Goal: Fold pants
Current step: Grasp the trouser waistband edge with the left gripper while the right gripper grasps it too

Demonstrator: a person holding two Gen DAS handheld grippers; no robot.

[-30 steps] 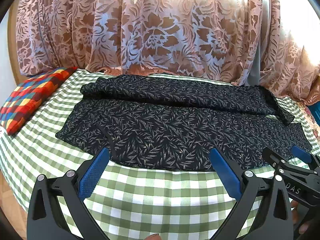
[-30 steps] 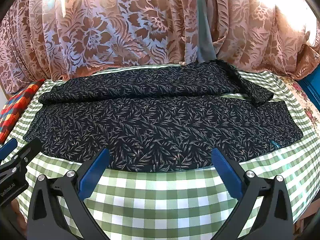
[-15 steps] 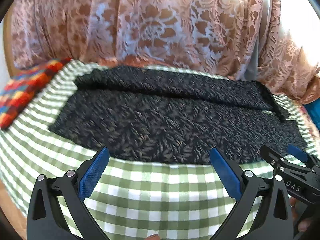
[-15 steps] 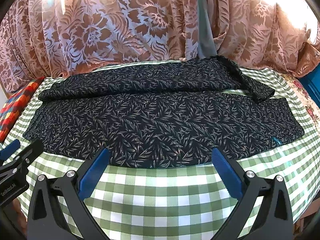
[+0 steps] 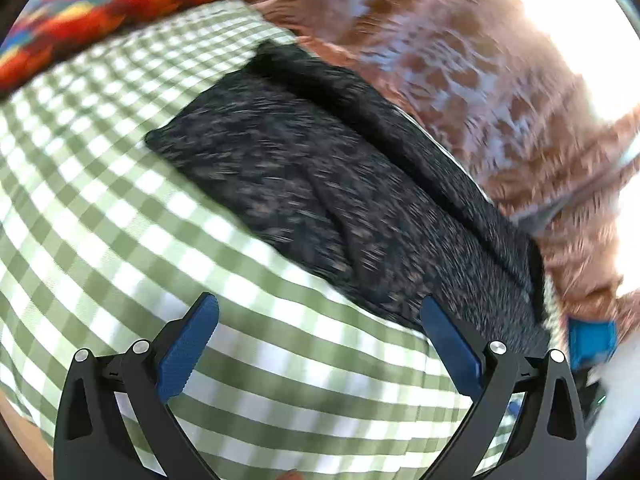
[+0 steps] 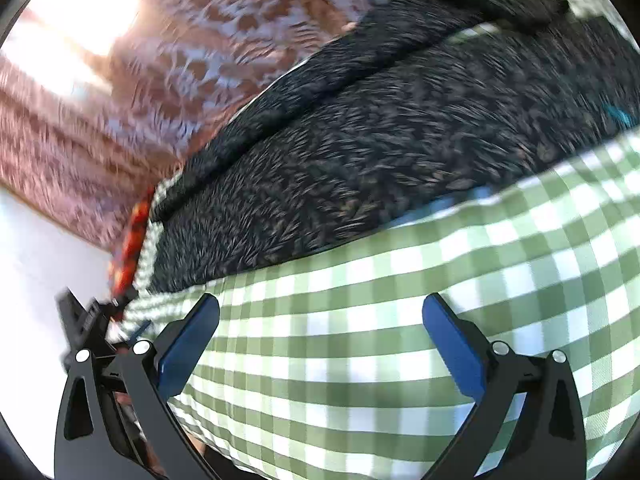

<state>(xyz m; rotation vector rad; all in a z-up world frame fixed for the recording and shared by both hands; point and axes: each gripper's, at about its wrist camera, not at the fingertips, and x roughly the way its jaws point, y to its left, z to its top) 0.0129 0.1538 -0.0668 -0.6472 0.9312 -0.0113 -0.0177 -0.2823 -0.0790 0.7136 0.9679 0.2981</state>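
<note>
Dark leaf-print pants lie spread flat on the green-and-white checked cloth, one leg folded over along the far edge. Both views are tilted and blurred. My left gripper is open above the bare checked cloth, just short of the pants' near edge, with nothing between its blue pads. My right gripper is also open over the checked cloth, a little short of the same pants. The other gripper shows as a black shape at the left of the right wrist view.
A patterned pink-brown curtain hangs behind the far side of the bed. A red, yellow and blue patchwork cushion lies at the far left end. A blue object sits at the right edge of the left wrist view.
Both cameras have swung sharply: the left view rolled clockwise, the right view counter-clockwise, and both have blurred. Both grippers stay open; the pants have not moved.
</note>
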